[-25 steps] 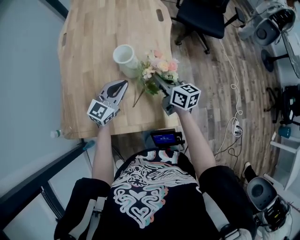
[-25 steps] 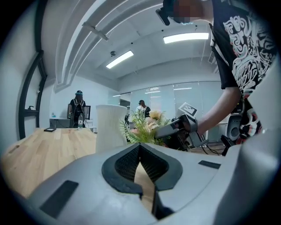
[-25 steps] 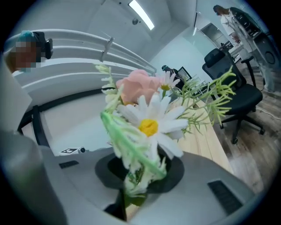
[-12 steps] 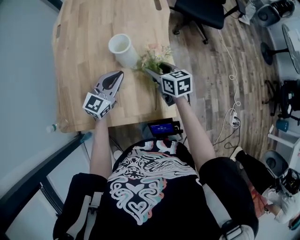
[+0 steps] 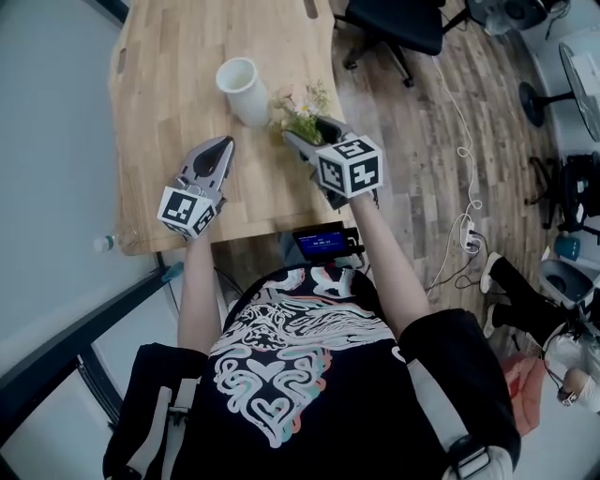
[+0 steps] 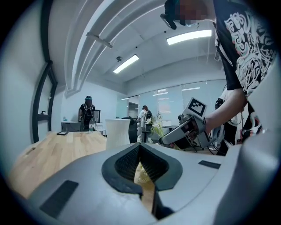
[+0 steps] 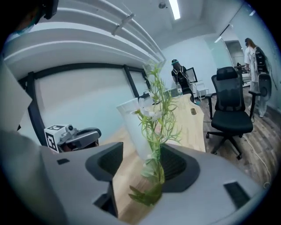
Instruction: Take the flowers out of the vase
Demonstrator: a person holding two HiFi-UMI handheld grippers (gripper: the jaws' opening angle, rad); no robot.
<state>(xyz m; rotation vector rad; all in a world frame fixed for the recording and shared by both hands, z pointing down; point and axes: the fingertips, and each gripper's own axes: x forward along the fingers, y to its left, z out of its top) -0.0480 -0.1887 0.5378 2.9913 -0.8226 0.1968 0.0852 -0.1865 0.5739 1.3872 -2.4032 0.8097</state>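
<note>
Right tongs (image 7: 139,160): jaws just spread wide since a second ago, flowers (image 7: 159,127) loose between them, stem leaning on one pad.
Left tongs (image 6: 139,149): closed, empty, over desk (image 5: 169,112).
White vase (image 5: 239,89): on desk, flowers outside it, just beside.

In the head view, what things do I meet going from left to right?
Grey left gripper with shut jaws → white cylindrical vase → bunch of pale flowers with green leaves → black office chair.
</note>
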